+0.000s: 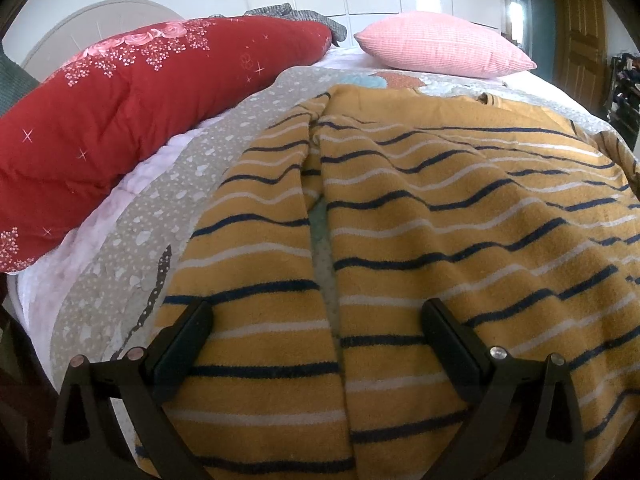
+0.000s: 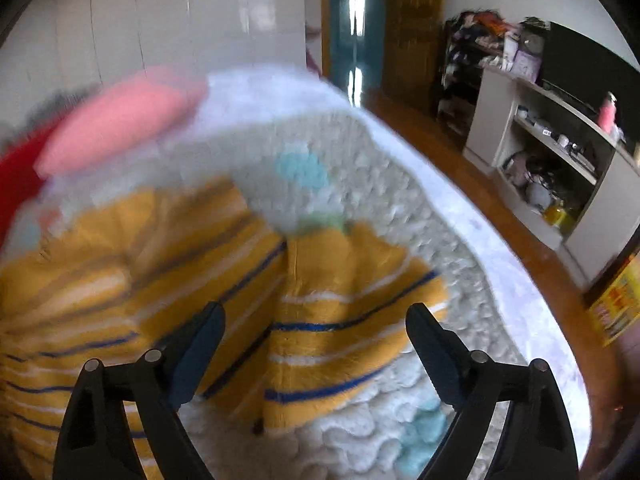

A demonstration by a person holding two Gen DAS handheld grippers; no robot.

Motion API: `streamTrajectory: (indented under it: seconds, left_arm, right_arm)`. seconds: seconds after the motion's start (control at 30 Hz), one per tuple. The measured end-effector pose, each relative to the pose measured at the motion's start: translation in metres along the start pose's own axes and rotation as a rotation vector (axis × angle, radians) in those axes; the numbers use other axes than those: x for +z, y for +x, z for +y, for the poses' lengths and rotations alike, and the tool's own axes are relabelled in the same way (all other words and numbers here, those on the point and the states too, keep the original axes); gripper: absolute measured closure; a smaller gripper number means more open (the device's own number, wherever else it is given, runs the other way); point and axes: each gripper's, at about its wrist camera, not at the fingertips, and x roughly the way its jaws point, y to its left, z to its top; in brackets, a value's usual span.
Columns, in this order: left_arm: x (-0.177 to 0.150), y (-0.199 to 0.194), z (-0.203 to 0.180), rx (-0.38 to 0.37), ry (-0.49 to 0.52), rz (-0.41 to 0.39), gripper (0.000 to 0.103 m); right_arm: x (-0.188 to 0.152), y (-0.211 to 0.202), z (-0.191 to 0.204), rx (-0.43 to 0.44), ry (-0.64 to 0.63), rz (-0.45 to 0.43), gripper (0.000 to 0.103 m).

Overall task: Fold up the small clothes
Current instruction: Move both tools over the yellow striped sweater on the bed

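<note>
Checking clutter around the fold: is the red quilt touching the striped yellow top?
Apart. In the left wrist view a strip of grey patterned bedspread lies bare between the red quilt and the striped yellow top.

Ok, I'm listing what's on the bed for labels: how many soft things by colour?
Mustard striped garment: 1
Pink pillow: 1
Red floral quilt: 1
Grey checked cloth: 1
Total: 4

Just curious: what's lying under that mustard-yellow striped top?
The mustard-yellow striped top lies on a grey patterned quilt showing around it and through the sleeve gap. Whatever lies beneath the quilt is hidden.
</note>
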Motion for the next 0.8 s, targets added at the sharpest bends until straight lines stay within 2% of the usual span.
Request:
streamTrajectory:
  seconds: [0.03,0.07,0.1,0.17,0.3,0.43,0.5,0.63,0.7,0.77,0.8]
  left_arm:
    - [-0.001,0.0,0.0,0.0,0.0,-0.002,0.0]
    - [0.001,0.0,0.0,0.0,0.001,-0.002,0.0]
    - [0.001,0.0,0.0,-0.002,-0.001,-0.005,0.0]
    - [0.0,0.0,0.001,-0.008,-0.004,-0.008,0.0]
    - [0.0,0.0,0.001,-0.014,-0.008,-0.01,0.0]
    - [-0.003,-0.002,0.002,-0.018,-0.015,-0.015,0.0]
    - [-0.004,-0.002,0.002,-0.017,-0.014,-0.018,0.0]
    - [-0.005,-0.003,0.002,-0.021,-0.009,-0.018,0.0]
    - [-0.002,-0.005,0.007,-0.054,-0.005,0.004,0.0]
    - [0.003,-0.014,0.015,-0.09,-0.01,0.038,0.002]
    - [0.004,-0.025,0.024,-0.114,-0.029,0.018,0.002]
  right_arm:
    - [-0.003,0.013,0.001,-0.025,0.005,0.045,0.028]
    - [-0.006,0.021,-0.004,-0.04,0.04,0.084,0.065]
    - [-0.01,0.02,-0.015,-0.027,0.088,0.088,0.083]
    - [-0.017,0.004,-0.038,0.054,0.215,0.061,0.094]
    - [-0.045,-0.039,-0.083,0.033,0.315,0.007,0.094]
    - [-0.077,-0.068,-0.129,0.005,0.428,0.023,0.093]
    - [-0.098,-0.075,-0.145,0.043,0.47,0.053,0.082]
    - [-0.135,-0.1,-0.152,0.132,0.48,0.038,0.071]
    - [-0.148,-0.115,-0.139,0.156,0.441,0.005,0.062]
    - [-0.158,-0.132,-0.121,0.181,0.383,-0.045,0.059]
    - [-0.159,-0.14,-0.11,0.19,0.346,-0.068,0.053]
